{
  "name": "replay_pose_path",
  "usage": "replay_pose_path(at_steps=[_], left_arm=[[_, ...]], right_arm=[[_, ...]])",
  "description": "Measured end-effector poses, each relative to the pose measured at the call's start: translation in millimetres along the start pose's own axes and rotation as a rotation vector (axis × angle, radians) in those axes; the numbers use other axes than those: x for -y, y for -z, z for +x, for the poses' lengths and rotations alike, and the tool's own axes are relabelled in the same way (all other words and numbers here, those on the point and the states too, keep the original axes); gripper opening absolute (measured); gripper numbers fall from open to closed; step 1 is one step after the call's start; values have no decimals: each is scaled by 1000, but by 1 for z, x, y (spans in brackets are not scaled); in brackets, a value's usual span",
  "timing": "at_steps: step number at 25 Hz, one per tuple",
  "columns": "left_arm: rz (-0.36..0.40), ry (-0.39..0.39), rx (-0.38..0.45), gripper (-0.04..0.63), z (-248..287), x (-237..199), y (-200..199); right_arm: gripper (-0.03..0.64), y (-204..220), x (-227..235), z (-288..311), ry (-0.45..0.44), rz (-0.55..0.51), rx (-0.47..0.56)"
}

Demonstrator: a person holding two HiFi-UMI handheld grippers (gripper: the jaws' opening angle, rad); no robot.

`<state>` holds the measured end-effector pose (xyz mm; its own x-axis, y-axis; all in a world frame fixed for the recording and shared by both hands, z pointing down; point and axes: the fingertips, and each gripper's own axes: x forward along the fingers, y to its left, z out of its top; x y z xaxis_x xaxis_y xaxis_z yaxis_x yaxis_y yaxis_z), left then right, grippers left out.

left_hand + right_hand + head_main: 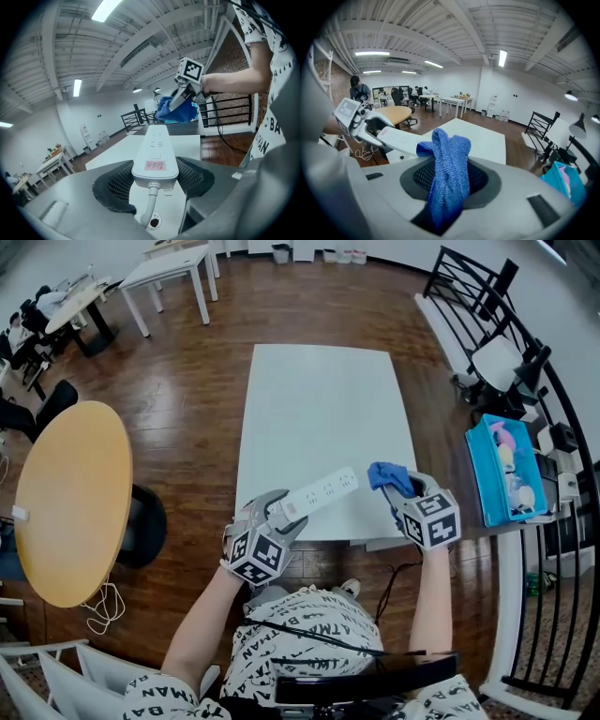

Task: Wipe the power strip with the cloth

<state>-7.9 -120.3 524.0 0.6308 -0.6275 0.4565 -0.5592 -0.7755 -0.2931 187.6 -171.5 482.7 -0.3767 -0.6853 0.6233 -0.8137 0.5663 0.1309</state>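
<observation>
My left gripper is shut on the near end of a white power strip, which sticks out over the front of the white table, held above it. In the left gripper view the power strip lies between the dark pads, a pink label on its near end and its cord hanging down. My right gripper is shut on a bunched blue cloth, just right of the strip's far end and apart from it. In the right gripper view the cloth fills the jaws, with the strip to its left.
A blue tray with small items stands on a stand to the right, beside a black railing. A round wooden table sits to the left with a dark chair. More white tables and seated people are at the far left.
</observation>
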Motion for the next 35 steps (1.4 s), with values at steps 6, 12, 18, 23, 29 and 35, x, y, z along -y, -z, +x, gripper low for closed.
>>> replay_pose_path(at_steps=[6,12,18,23,29,35], left_arm=[[-124,-83,0,282,7,-30,1],[-163,-109,4,282,11,-36,-1],[-163,-113,4,282,10,-34,0],[-154,-106,5,282,11,-29,-1],[-61,-87,-9,282,9,-13,-4],[-36,-62,9,282,3,-13,-8]], right_arm=[[135,0,-75,9,-203,69,55],[135,-4,-133,28,-312,100,75],[135,-10,-152,35,-346,104,79],[135,-13,-160,39,-369,111,90],[135,-7,-152,44,-340,143,82],[135,-4,-133,41,-296,127,70]])
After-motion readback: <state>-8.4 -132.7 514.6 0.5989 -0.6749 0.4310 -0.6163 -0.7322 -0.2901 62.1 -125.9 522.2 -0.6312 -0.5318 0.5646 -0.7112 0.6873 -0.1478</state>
